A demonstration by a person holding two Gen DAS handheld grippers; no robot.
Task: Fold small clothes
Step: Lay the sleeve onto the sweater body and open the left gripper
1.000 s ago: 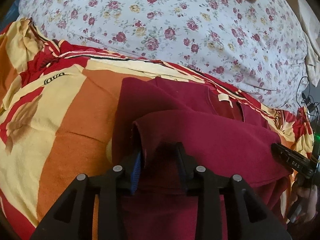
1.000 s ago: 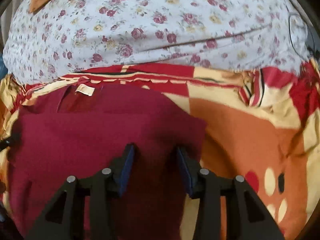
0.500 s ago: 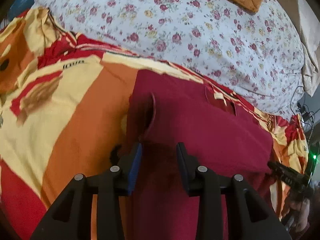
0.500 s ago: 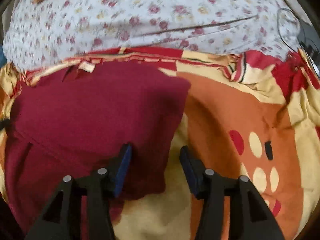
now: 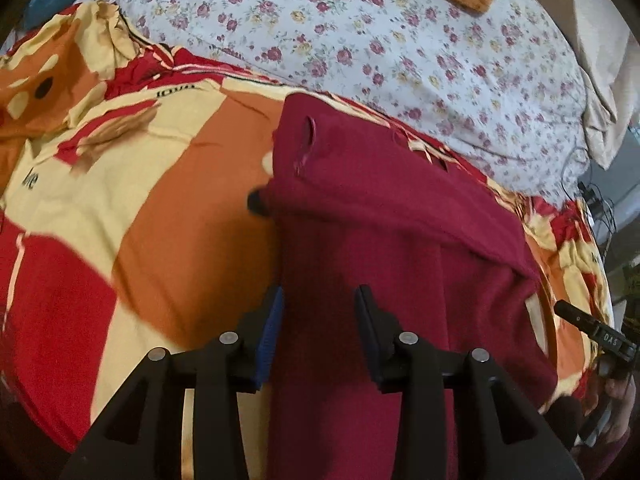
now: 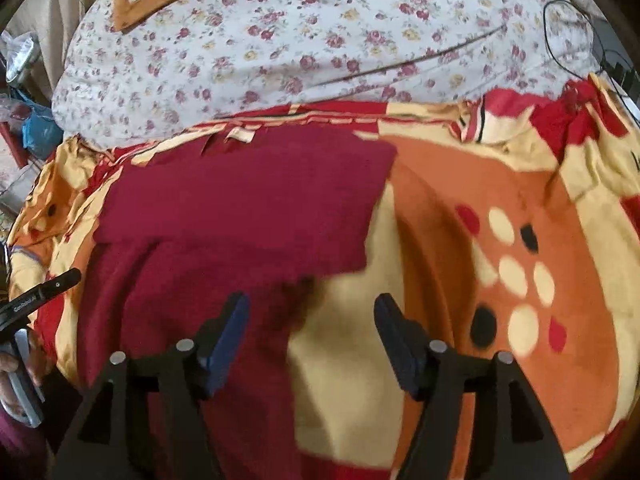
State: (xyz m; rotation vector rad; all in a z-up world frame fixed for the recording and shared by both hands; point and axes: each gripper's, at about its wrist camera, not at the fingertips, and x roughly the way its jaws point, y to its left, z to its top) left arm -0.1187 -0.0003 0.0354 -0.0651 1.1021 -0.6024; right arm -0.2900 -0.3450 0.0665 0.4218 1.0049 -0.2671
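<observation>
Maroon garment (image 5: 384, 216) lies folded at centre frame on my orange-red blanket (image 5: 168, 208); below it my left gripper (image 5: 320, 320) hovers, jaws opening, nothing pinched; in the right view my right gripper (image 6: 312, 332) opens wide over the garment's lower right edge, empty; floral quilt (image 6: 320, 40) fills the upper frame.
</observation>
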